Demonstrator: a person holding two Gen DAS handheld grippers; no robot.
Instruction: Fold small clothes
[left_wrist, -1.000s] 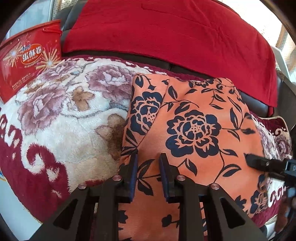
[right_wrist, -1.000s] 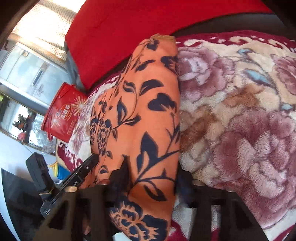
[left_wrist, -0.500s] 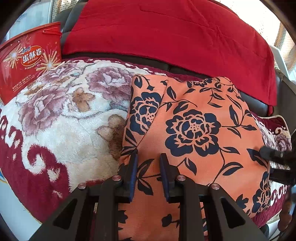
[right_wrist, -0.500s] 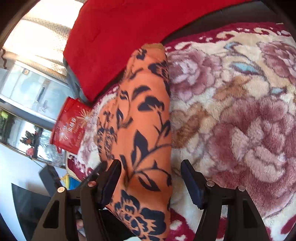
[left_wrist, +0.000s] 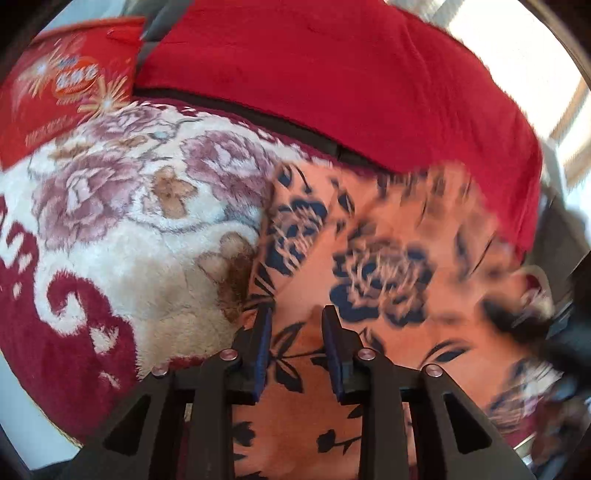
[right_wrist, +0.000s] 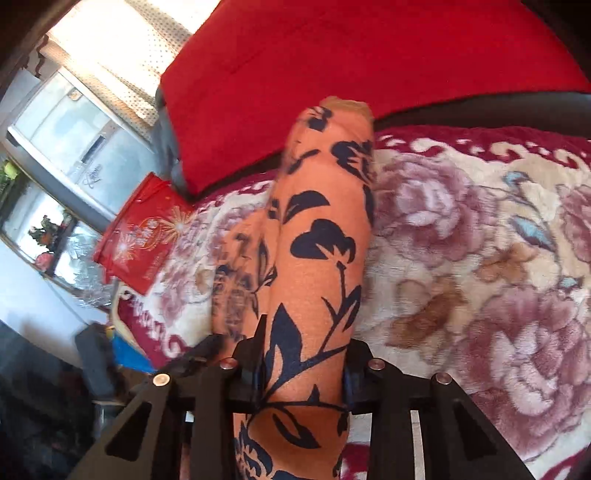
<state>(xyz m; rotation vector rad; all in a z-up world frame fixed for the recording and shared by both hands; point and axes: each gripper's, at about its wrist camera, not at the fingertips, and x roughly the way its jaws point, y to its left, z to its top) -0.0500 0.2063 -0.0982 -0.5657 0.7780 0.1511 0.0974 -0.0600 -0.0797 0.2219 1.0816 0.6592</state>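
An orange garment with dark blue flowers (left_wrist: 373, 258) lies on a plush floral blanket (left_wrist: 110, 229). My left gripper (left_wrist: 297, 325) is shut on the garment's near left edge, with cloth pinched between its blue pads. In the right wrist view the same garment (right_wrist: 317, 240) rises as a folded ridge. My right gripper (right_wrist: 303, 347) is shut on the garment's near right edge. The right gripper appears blurred at the right of the left wrist view (left_wrist: 517, 321).
A red cloth (left_wrist: 332, 81) covers the sofa back behind the blanket. A red printed tin (left_wrist: 62, 81) stands at the far left, also in the right wrist view (right_wrist: 144, 229). A window and a cabinet (right_wrist: 66, 122) lie beyond.
My right gripper was open around the garment half a second ago and has now closed on it. The right side of the garment is moving. My left gripper keeps its hold.
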